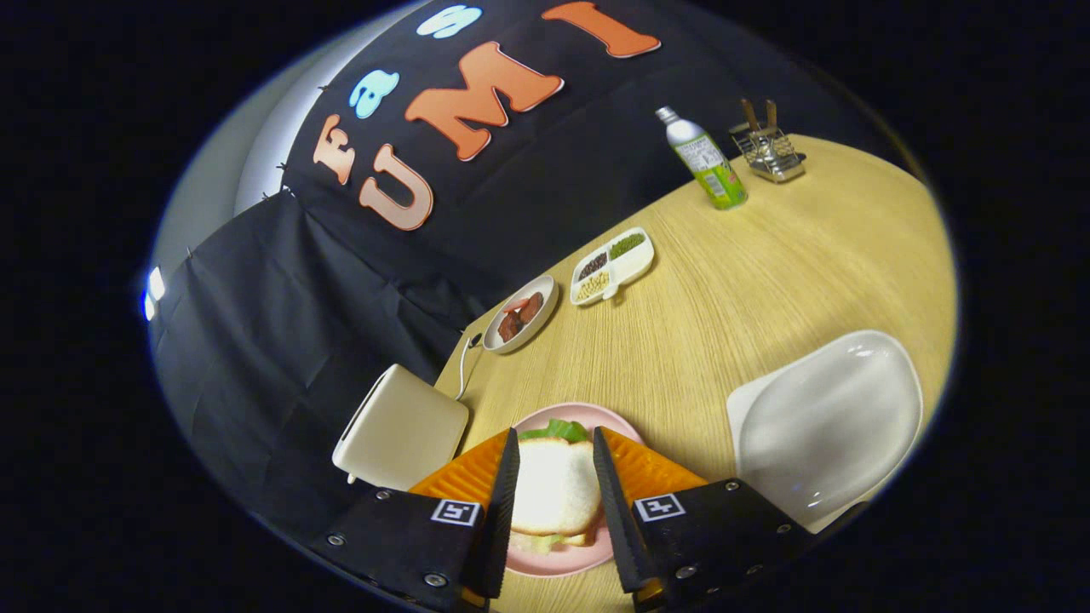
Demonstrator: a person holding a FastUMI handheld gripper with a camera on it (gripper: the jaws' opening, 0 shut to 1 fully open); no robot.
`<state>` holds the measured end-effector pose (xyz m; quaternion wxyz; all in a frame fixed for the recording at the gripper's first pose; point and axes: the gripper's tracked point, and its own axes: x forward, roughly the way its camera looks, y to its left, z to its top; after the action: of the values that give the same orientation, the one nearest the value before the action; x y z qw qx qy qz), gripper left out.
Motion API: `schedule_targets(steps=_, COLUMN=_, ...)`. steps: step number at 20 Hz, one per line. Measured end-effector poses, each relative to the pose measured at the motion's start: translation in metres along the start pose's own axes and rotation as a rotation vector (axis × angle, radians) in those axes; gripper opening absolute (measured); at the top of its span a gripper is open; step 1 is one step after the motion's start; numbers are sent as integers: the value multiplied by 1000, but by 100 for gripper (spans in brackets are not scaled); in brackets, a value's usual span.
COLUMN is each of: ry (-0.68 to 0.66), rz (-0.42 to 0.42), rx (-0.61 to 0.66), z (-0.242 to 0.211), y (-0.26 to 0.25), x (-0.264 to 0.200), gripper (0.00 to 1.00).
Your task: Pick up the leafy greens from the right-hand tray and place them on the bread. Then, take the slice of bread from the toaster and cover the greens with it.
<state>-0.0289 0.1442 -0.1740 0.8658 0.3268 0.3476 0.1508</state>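
Observation:
A slice of white bread (555, 485) lies flat on top of leafy greens (558, 429), whose edge shows just beyond it, on a pink plate (562, 562). A lower slice (562, 540) peeks out under it on the near side. My gripper (555, 436) hangs above this stack, open, with the top slice seen between its fingers and its broad face towards me. The fingers do not visibly press on it. The cream toaster (400, 430) stands just left of the plate. The white right-hand tray (830, 417) sits to the right with nothing in it.
Beyond the plate on the wooden table (749, 281) are a bowl of dark and red pieces (521, 315) and a divided white dish of beans (613, 266). A green bottle (707, 162) and a wire rack (766, 151) stand at the far side. The toaster's cord (464, 366) runs off the left edge.

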Motion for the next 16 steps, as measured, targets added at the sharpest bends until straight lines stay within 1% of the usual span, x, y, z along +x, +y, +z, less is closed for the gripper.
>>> schedule_targets(steps=3, ry=-72, rz=-8, rx=-89, z=22, y=10, x=-7, gripper=57)
schedule_targets(steps=6, ry=-164, rz=-1, rx=-178, z=43, y=25, x=-12, gripper=72)
schedule_targets(steps=8, ry=-226, rz=-14, rx=-232, z=56, y=32, x=-17, gripper=80)
schedule_targets(steps=10, ry=-265, rz=-47, rx=-275, z=65, y=32, x=-18, gripper=85)
schedule_targets(steps=12, ry=-300, rz=-67, rx=-300, z=74, y=35, x=-22, gripper=87)
schedule_targets(steps=14, ry=-347, rz=-82, rx=-334, z=83, y=37, x=-26, gripper=88)
schedule_targets(steps=16, ry=-398, rz=-115, rx=-393, z=94, y=37, x=-29, gripper=88)
